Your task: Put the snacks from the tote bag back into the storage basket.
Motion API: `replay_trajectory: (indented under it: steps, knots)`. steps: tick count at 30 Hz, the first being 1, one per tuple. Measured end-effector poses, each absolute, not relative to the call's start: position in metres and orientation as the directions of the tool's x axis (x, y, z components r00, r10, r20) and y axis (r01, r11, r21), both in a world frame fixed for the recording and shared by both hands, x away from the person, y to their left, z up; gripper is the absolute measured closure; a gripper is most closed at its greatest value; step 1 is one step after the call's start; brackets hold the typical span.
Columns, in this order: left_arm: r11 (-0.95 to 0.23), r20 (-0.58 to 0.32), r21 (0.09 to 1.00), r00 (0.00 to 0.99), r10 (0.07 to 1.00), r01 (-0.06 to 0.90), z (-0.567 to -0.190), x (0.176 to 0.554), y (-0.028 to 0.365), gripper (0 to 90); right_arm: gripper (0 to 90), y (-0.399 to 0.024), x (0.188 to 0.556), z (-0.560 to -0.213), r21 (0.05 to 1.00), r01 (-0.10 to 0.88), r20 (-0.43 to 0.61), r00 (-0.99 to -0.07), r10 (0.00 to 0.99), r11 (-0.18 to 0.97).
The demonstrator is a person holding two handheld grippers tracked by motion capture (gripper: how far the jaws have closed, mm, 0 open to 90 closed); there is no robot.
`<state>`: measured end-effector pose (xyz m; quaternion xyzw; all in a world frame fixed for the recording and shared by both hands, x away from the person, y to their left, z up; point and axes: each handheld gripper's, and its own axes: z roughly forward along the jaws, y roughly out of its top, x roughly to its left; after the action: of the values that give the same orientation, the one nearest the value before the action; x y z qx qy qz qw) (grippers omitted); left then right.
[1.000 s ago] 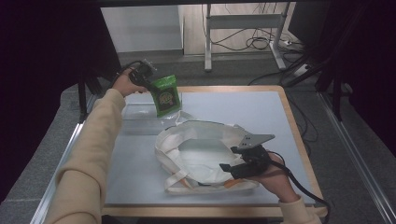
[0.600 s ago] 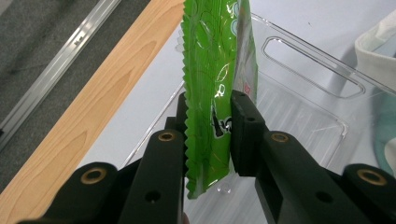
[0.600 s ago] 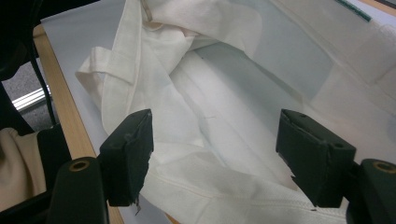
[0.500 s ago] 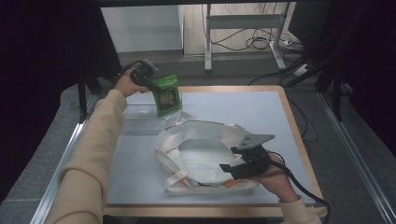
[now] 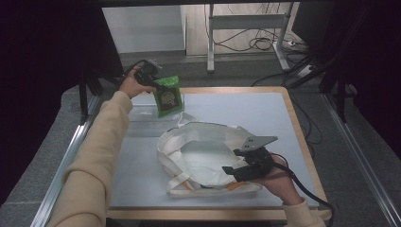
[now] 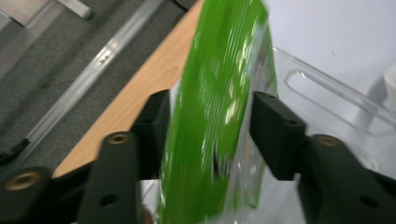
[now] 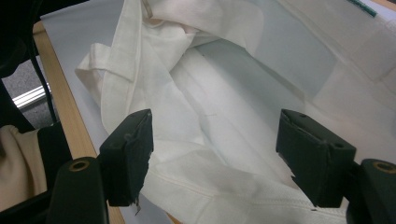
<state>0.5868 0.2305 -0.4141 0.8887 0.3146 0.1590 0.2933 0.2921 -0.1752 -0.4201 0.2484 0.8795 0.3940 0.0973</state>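
My left tongs (image 5: 158, 85) are at the far left corner of the desk (image 5: 265, 113), and their jaws have just been opening. In the left gripper view the green packet (image 6: 212, 116) stands between the two black jaws: the left jaw is right against the packet, but a clear gap shows between the packet and the right jaw, so the tongs are now open and do not squeeze it. The packet looks blurred there. From the high view, the green packet (image 5: 168, 97) hangs upright just under the left tongs, with its lower edge close to a clear plastic tray (image 5: 142, 118) that lies on the desk at the left side. My right tongs (image 5: 231, 171) are at the near right part of the desk, and my hand (image 5: 274, 182) holds them low. Their jaws stand wide apart and they hold nothing; in the right gripper view the white cloth bag (image 7: 196, 93) lies under and between them, and its folded rim passes just below the jaws. I cannot tell if the jaws touch the cloth. In the high view the white cloth bag (image 5: 203, 151) lies flat in the middle of the desk with its mouth open, and its straps come out at the near side. The bag is near the packet but apart from it.
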Motion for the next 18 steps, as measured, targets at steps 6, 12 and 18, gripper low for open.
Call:
replay_trajectory:
  steps: [6,12,18]
  knots:
    - [-0.605,0.098,0.659,0.746,0.658,0.447,-0.407,0.587,0.229,39.4,27.5,-0.175,0.293,-0.421,0.739,0.358,0.021,-0.859,0.511,0.57]
    - [-0.593,0.096,0.691,0.76,0.643,0.414,-0.398,0.584,0.226,38.2,27.5,-0.175,0.293,-0.421,0.738,0.361,0.023,-0.858,0.513,0.571]
    - [-0.59,0.07,0.695,0.777,0.625,0.412,-0.39,0.579,0.222,38.2,27.4,-0.174,0.293,-0.422,0.737,0.36,0.023,-0.859,0.511,0.572]
